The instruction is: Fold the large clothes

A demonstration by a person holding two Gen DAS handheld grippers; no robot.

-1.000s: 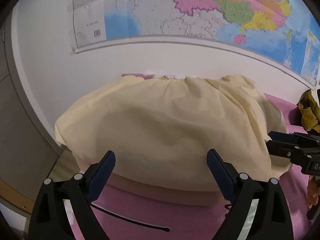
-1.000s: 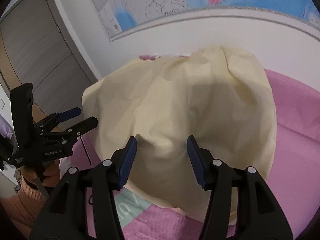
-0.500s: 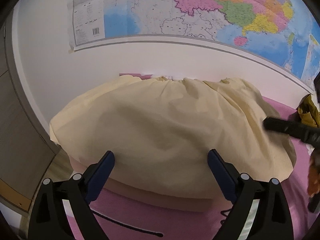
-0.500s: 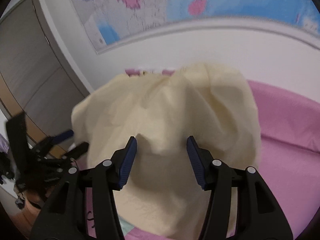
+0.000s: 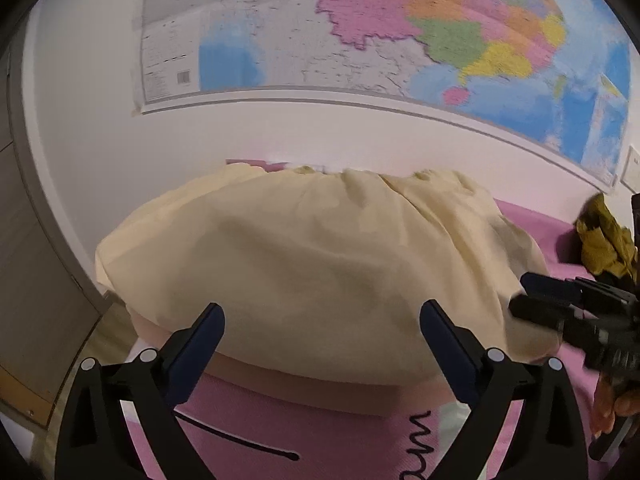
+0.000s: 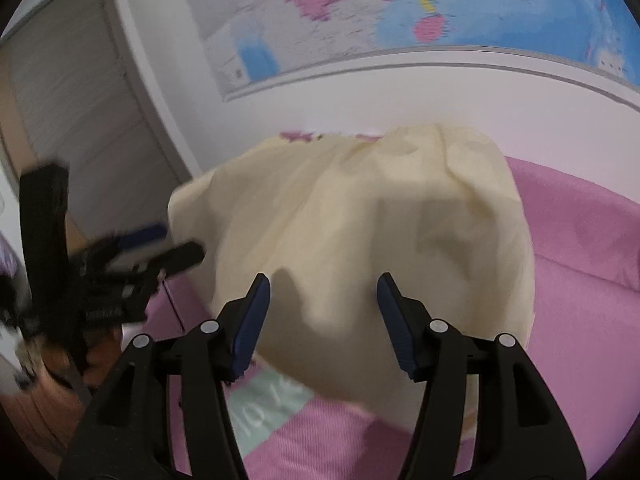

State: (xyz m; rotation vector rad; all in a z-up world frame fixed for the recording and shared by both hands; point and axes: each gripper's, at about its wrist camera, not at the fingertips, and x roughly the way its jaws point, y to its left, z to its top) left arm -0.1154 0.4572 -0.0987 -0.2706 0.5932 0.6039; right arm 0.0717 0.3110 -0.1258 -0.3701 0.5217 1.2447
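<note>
garment: pale yellow garment (image 5: 320, 272) lies spread on the pink bed cover (image 5: 304, 412), bunched end toward the wall edge of the bed, smooth hem toward the near edge. Looks laid out flat so a fold can start from the hem; I judge no fold is made yet.
left gripper: my left gripper (image 5: 322, 332) is wide open with nothing in it, hovering over the near edge of the bed and pointed at the hem. Jaws span much of the hem in view, not touching cloth as far as I can tell.
right gripper: my right gripper (image 6: 323, 312) has its jaws spread too, empty, aimed at the right part of the same garment (image 6: 360, 240). Whether the tips touch the fabric I can't tell; image is blurred.
why both open: two-corner pick seems intended, one gripper per side, so the wide cloth lifts evenly and doesn't sag in the middle.
cross view: each gripper shows in the other's camera, left gripper (image 6: 160, 248) off the garment's left side, right gripper (image 5: 536, 300) at its right side near the hem.
other stuff: olive cloth (image 5: 604, 240) heaped at the far right of the bed, well apart from the garment. Map (image 5: 380, 32) on the wall behind.
risk: thin fabric, so a pinch may grab the bed cover as well.
</note>
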